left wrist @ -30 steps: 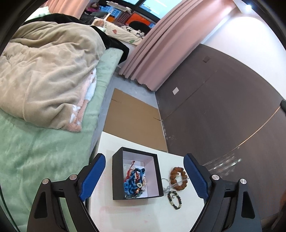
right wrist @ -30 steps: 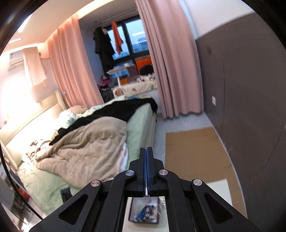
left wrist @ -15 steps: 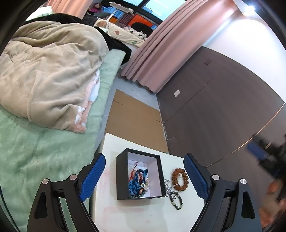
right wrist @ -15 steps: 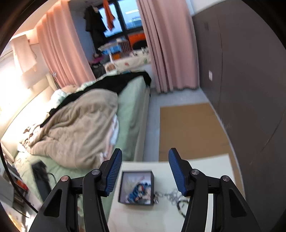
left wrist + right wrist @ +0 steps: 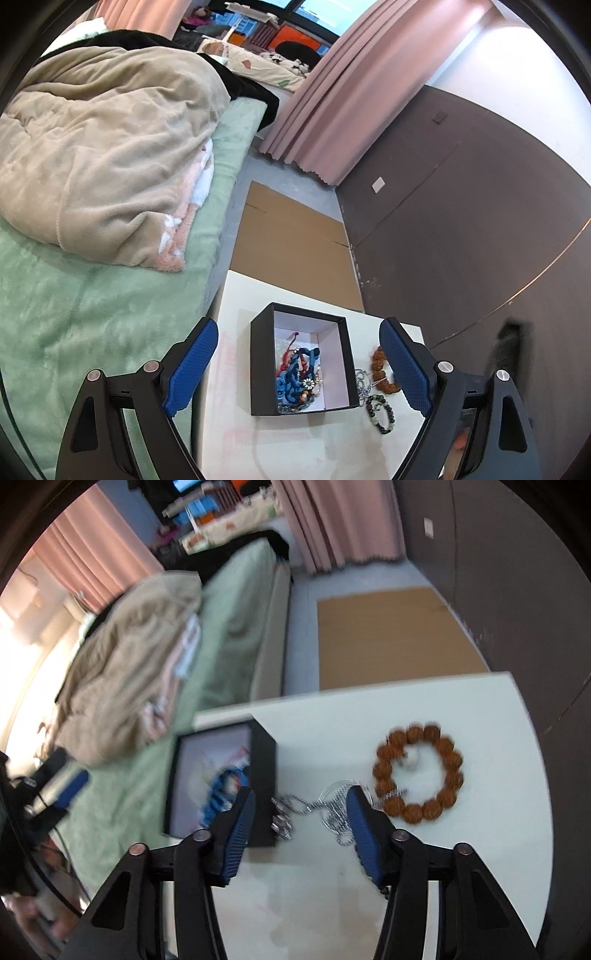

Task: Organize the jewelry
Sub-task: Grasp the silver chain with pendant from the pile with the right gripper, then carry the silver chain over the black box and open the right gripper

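A black box [image 5: 258, 354] with a white inside stands on the white table [image 5: 236, 295]; it holds blue and red beaded jewelry [image 5: 295, 373]. Right of it lie a silver chain [image 5: 364, 380], a brown bead bracelet [image 5: 380, 369] and a dark green bead bracelet [image 5: 382, 411]. My left gripper [image 5: 299, 365] is open and empty, above the box. In the right wrist view, my right gripper [image 5: 301, 814] is open and empty, low over the silver chain [image 5: 328, 806], between the box [image 5: 264, 760] and the brown bracelet [image 5: 419, 771].
A bed with a green sheet [image 5: 92, 295] and beige blanket [image 5: 103, 147] runs along the table's left side. Flat cardboard [image 5: 291, 251] lies on the floor beyond the table. A dark wall panel [image 5: 461, 221] is at the right.
My right gripper has opened from shut and dropped down toward the table, now close over the silver chain. My left gripper stays open and has moved slightly.
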Action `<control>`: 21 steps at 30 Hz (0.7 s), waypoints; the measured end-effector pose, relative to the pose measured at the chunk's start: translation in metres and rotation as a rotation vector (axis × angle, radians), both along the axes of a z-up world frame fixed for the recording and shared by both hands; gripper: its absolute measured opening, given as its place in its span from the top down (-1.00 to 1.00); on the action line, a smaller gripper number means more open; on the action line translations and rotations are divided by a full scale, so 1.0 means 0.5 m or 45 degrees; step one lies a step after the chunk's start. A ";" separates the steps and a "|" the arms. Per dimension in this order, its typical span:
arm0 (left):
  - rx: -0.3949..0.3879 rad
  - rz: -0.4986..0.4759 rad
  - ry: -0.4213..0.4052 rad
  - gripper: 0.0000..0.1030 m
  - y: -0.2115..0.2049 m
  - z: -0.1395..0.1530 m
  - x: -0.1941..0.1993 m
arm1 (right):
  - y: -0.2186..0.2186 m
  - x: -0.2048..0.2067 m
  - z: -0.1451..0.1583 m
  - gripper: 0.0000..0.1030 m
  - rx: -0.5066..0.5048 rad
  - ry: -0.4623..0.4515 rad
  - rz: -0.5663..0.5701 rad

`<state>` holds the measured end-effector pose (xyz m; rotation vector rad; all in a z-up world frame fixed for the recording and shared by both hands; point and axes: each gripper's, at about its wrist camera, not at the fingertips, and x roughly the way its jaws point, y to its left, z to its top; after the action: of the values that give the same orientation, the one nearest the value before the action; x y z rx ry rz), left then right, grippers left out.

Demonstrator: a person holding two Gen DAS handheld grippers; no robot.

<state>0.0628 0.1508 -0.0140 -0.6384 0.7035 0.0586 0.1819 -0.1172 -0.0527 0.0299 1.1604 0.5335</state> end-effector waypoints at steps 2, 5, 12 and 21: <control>0.004 0.002 0.006 -0.73 -0.001 -0.003 0.008 | 0.007 0.002 -0.023 0.13 -0.026 0.022 0.019; -0.006 0.008 0.006 -0.73 -0.001 -0.005 0.015 | 0.015 0.010 -0.053 0.19 -0.079 0.041 0.038; -0.030 0.011 0.009 -0.73 0.001 -0.011 0.026 | 0.017 0.027 -0.114 0.36 -0.199 0.091 0.027; -0.031 0.018 0.019 -0.73 0.007 -0.014 0.024 | 0.045 -0.003 -0.120 0.48 -0.390 -0.034 0.081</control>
<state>0.0746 0.1542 -0.0209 -0.6668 0.7150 0.0683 0.1806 -0.0945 -0.1125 -0.2779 1.2093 0.4063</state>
